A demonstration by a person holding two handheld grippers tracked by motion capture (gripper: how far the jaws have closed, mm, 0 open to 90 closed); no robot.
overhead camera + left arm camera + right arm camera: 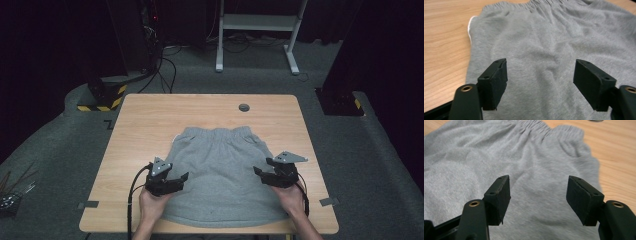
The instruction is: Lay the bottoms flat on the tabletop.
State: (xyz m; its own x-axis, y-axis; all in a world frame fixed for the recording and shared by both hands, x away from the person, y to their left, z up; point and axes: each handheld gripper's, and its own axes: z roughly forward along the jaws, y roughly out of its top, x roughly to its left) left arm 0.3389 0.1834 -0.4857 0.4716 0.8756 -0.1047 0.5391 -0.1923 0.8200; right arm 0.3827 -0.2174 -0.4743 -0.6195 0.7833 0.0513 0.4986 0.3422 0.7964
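Both hand-held grippers, left (181, 178) and right (262, 172), gape wide, empty, over grey shorts (222, 175): soft, light, limp; pinch the waistband.

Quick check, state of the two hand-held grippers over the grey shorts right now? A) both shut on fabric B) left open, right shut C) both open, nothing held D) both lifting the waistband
C: the left hand-held gripper and the right hand-held gripper both show jaws spread wide, with the grey shorts lying flat on the table between them, ungrasped.
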